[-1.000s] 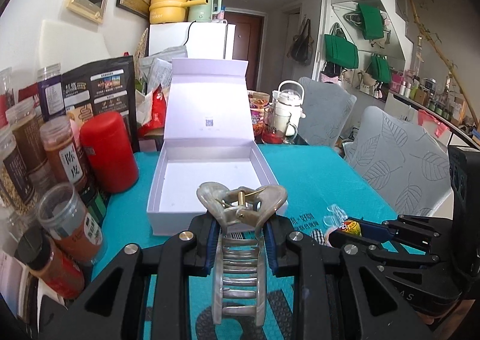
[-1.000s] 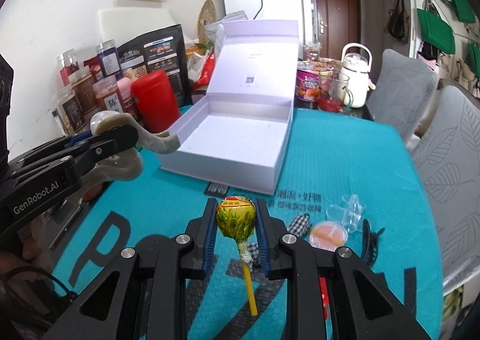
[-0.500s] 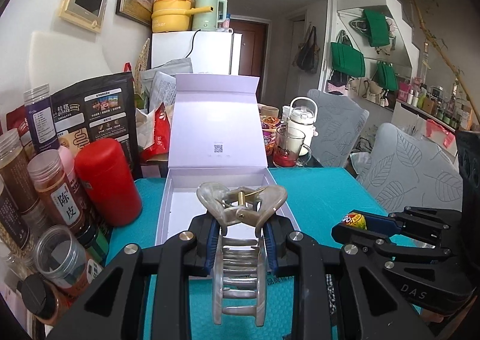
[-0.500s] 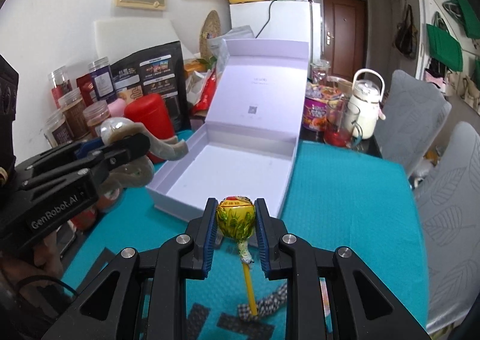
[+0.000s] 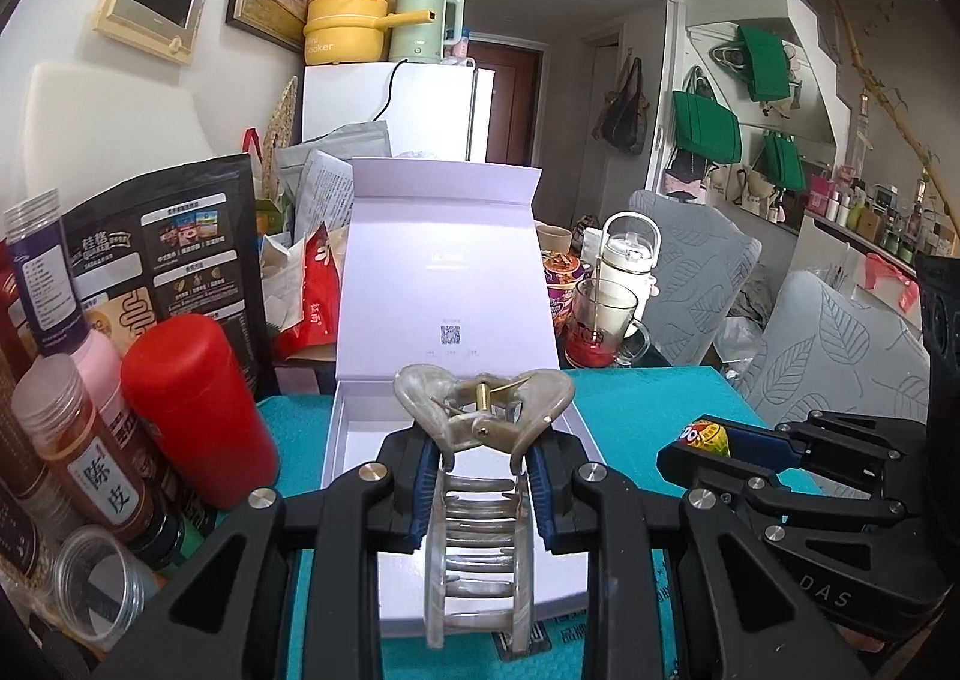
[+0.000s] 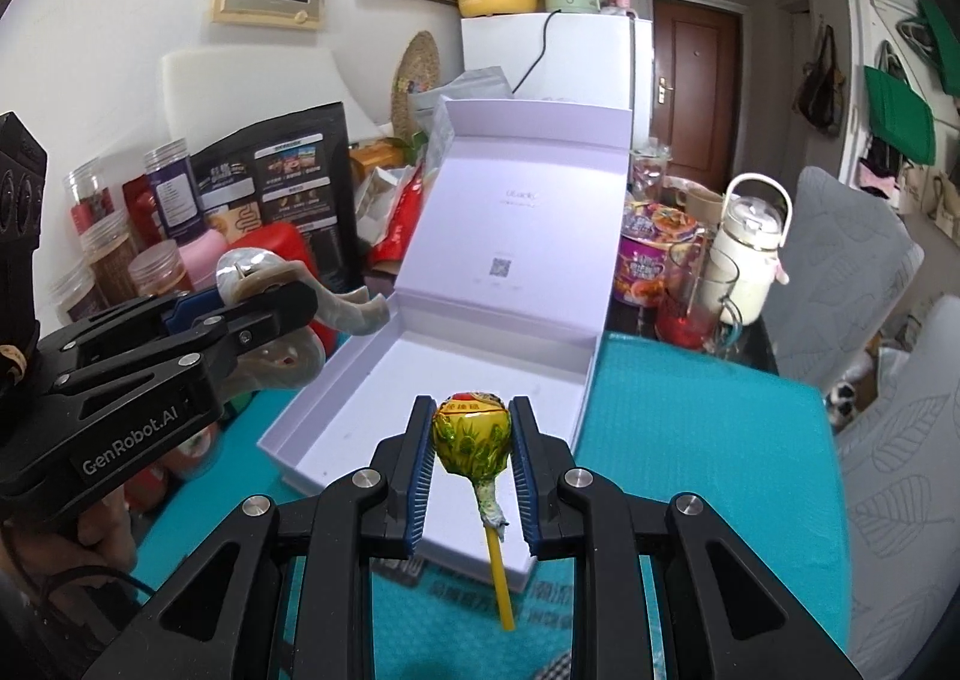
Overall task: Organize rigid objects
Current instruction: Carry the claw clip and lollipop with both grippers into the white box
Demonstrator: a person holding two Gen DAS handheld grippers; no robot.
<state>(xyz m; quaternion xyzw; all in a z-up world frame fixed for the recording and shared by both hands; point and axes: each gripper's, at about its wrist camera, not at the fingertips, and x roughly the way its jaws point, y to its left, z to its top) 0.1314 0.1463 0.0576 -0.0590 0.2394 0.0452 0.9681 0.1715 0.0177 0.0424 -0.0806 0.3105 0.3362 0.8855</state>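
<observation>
Here the hair claw clip (image 5: 480, 476), beige and pearly, sits clamped between the fingers of the left gripper (image 5: 483, 485), hinge end forward, teeth toward the camera. It hangs above the near part of the open white box (image 5: 360, 428). The right wrist view shows the same clip (image 6: 282, 308) over the box's left wall. The lollipop (image 6: 474, 434), in a yellow and green wrapper, is pinched by its head in the right gripper (image 6: 471, 476); its yellow stick points down and toward the camera. It hangs above the near edge of the box (image 6: 444, 380), whose lid stands upright at the back. The box rests on a teal table mat (image 6: 690, 440). A red canister (image 5: 198, 404) stands just left of the box, with spice jars (image 5: 78, 452) beside it.
</observation>
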